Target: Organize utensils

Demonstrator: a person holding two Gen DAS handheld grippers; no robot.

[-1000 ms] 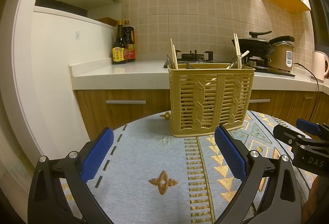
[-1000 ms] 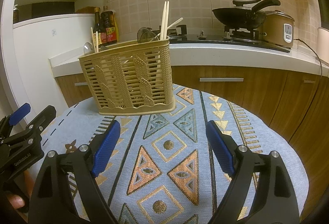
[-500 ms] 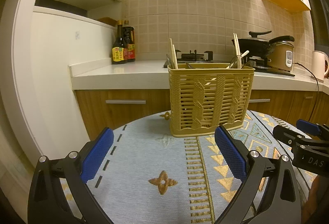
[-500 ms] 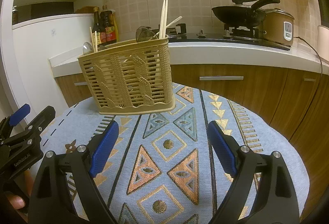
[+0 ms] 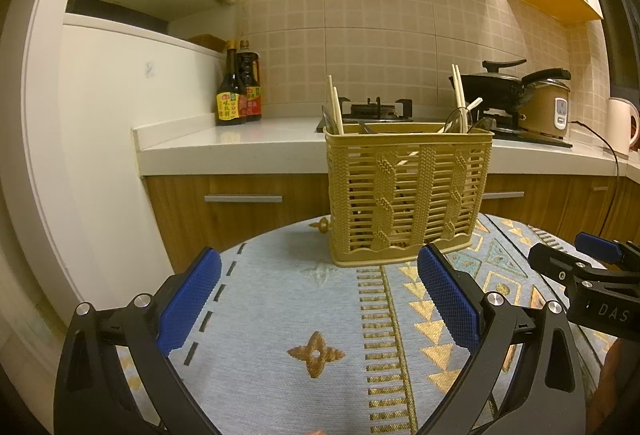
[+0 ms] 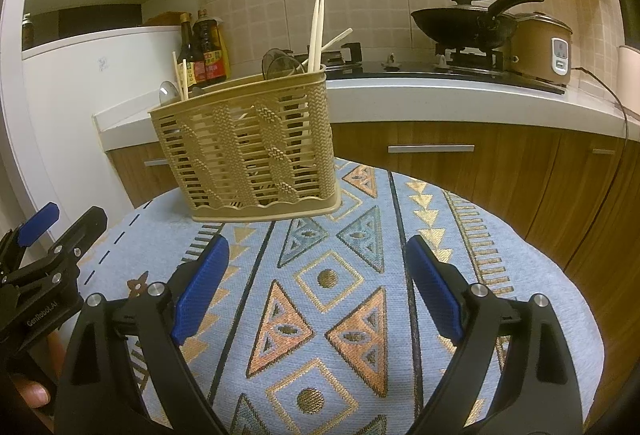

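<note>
Found the basket (image 5: 408, 195) upright on the cloth-covered counter (image 5: 280, 315), toward its far edge, ahead of both grippers and apart from each. Noted chopsticks (image 6: 317, 35) standing tall out of one end, a shorter pair and a spoon (image 6: 168, 93) at the other, dark ladle-like heads between. Saw no loose utensil on the cloth in either view, so judged the sorting close to done.

Found the left gripper (image 5: 318, 255) with jaws spread wide, nothing between them but cloth. Found the right gripper (image 6: 316, 241) likewise wide open and empty, low over the patterned side.

Judged the main risk to lie with the basket: light-looking, slotted, top-heavy with long sticks, and set near the far rim. Reckoned a careless reach from either side could nudge it toward that rim or tip it and spill the contents. Reckoned an open jaw could also catch the leaning chopstick and lever it out. Thought the cloth might ruck under a dragging fingertip and pull the basket along. Thought the two grippers, near each other, could clash if both went in together.

Against the frames a second earlier, made out almost no change: basket in the same spot, both grippers level with where they had been, right jaws at most a shade wider, still empty.
</note>
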